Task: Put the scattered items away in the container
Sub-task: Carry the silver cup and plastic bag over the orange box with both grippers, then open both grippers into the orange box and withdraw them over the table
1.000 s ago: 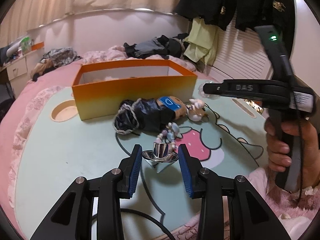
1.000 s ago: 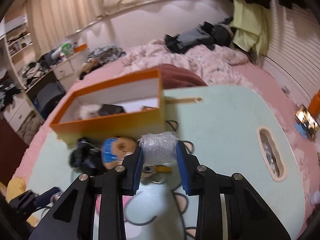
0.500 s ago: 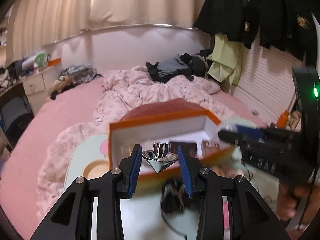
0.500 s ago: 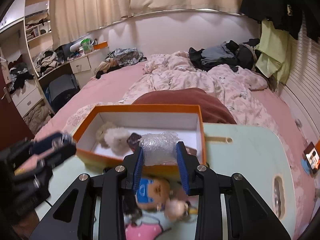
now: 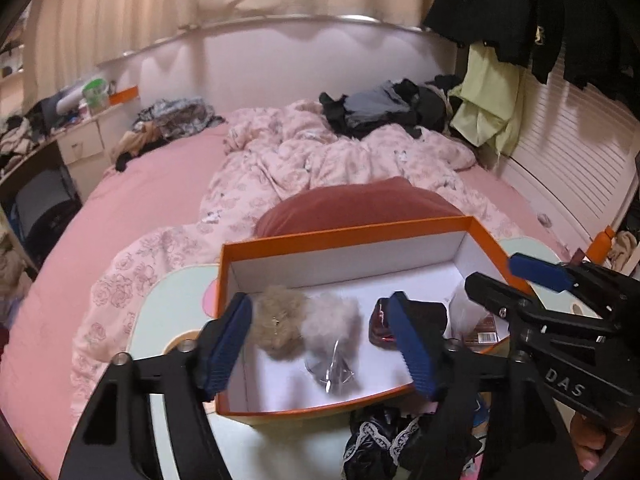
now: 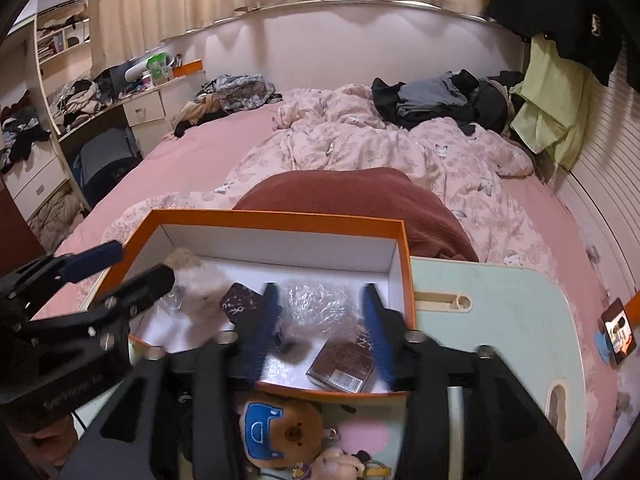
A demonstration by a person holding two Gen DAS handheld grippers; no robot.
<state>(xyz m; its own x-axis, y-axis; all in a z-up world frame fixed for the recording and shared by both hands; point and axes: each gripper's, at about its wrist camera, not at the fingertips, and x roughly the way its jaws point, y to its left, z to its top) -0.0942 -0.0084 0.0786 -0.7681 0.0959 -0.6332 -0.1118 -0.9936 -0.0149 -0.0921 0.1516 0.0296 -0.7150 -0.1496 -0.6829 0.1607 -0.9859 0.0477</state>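
The orange box [image 5: 344, 236] with a white inside stands on the mint table. Over it my left gripper [image 5: 318, 298] has its jaws opening, wide apart. A silver spinning top [image 5: 330, 372] shows blurred below them on the box floor, free of the pads. A tan pom-pom [image 5: 276, 324] and a white pom-pom [image 5: 332, 320] lie in the box. My right gripper [image 6: 319, 288] hangs over the box's [image 6: 280, 216] right end with jaws opening. A bubble-wrap bundle [image 6: 316, 304] lies between its pads, loose and blurred.
A brown packet [image 6: 340, 364] and a dark pouch [image 5: 380, 328] are in the box. A bear plush with a blue patch [image 6: 276, 432] and a black lace cloth [image 5: 380, 440] lie on the table [image 6: 500, 320] before the box. Behind is a maroon cushion [image 6: 360, 200] and the bed.
Both grippers moved from the table to above the box. The left jaws have opened and let go of the silver top; the right jaws have opened off the bubble wrap.
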